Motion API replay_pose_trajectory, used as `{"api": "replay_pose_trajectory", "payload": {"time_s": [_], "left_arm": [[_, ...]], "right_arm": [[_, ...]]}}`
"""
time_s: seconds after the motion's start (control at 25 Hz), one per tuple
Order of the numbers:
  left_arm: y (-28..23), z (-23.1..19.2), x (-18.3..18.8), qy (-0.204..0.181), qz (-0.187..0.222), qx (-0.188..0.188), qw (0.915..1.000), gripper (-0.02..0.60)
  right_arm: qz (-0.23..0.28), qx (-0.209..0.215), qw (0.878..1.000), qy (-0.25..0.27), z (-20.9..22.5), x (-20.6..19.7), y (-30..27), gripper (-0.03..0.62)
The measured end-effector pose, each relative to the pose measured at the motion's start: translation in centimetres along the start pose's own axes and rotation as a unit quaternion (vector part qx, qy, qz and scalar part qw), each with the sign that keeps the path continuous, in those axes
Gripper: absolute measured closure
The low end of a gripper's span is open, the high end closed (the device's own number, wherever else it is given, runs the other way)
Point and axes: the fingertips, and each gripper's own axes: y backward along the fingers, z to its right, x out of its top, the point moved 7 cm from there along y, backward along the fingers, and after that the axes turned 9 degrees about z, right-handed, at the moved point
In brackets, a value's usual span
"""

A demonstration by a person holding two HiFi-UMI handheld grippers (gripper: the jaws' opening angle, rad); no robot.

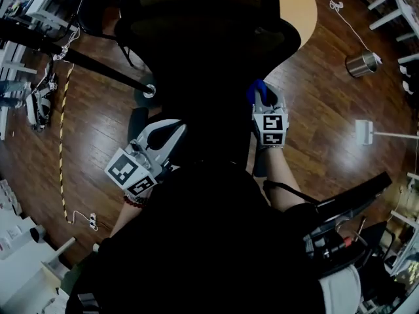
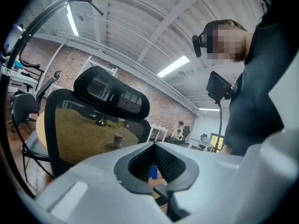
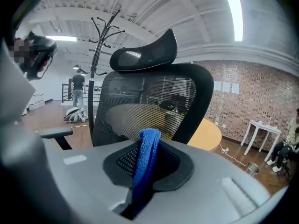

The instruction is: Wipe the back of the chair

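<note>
Chair back (image 3: 149,101): black mesh panel in a black frame, upright, long axis vertical, with a curved headrest (image 3: 145,50) on top. The mesh is see-through, and a round tan table (image 3: 210,136) shows behind it. No dust or marks can be made out on it. Location: on the wood floor (image 1: 327,110), straight ahead of both grippers.

Right gripper (image 3: 148,148): clenched on blue cloth (image 3: 145,164), which stands folded between the jaws and rises just past their tips. It points at the lower middle of the mesh, near it but not touching.

Left gripper (image 2: 154,146): jaws together at the tips, nothing gripped. A blue speck shows through the gap behind the tips. It is probably the cloth beyond, though it is too small to be sure. In the head view this gripper sits nearer the person's body than the right one.

Key relation: the cloth's folded edge faces the panel head-on, and the right gripper is the nearer of the two.

Judgement: wiping is not yet begun. The next move calls for a short push forward to set cloth on mesh, then strokes along the vertical axis. The mesh will likely give under pressure.
</note>
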Motion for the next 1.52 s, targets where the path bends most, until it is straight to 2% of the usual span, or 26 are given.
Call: {"api": "replay_pose_trajectory", "payload": {"time_s": [0.2,0.32,0.44,0.56,0.72,0.88,1.08,1.4,1.52], "left_arm": [[1.4,-0.4,0.8,-0.007,0.005,0.037,0.9993,0.575],[2.4,-0.6,1.2,-0.011,0.008,0.063,0.9979,0.575],[3.5,-2.0,1.5,-0.007,0.011,0.100,0.9949,0.575],[5.8,-4.7,2.0,-0.005,0.022,0.143,0.9895,0.575],[9.7,-6.7,2.3,0.003,0.030,0.167,0.9855,0.575],[12.7,-7.4,2.7,-0.003,0.023,0.169,0.9853,0.575],[16.4,-10.1,3.7,-0.003,0.010,0.159,0.9873,0.575],[19.4,-15.1,5.2,-0.009,-0.005,0.116,0.9932,0.575],[21.0,-16.8,4.7,-0.015,-0.006,0.118,0.9929,0.575]], "right_arm": [[-0.037,0.001,0.999,0.001,1.2,-1.1,-3.8,0.556],[-0.065,-0.027,0.998,-0.002,3.2,-2.7,-5.5,0.556],[-0.092,-0.060,0.994,0.016,5.6,-3.8,-7.2,0.556],[-0.088,-0.080,0.993,0.027,5.6,-3.8,-9.9,0.556],[-0.067,-0.105,0.992,0.020,3.8,-3.8,-10.1,0.554],[-0.051,-0.170,0.984,0.016,2.6,-3.6,-9.6,0.556],[-0.041,-0.223,0.974,-0.015,-1.0,-3.9,-10.7,0.557],[-0.008,-0.228,0.972,-0.062,-9.2,-2.7,-16.0,0.566],[-0.005,-0.205,0.977,-0.059,-12.6,-2.8,-18.5,0.566]]}}
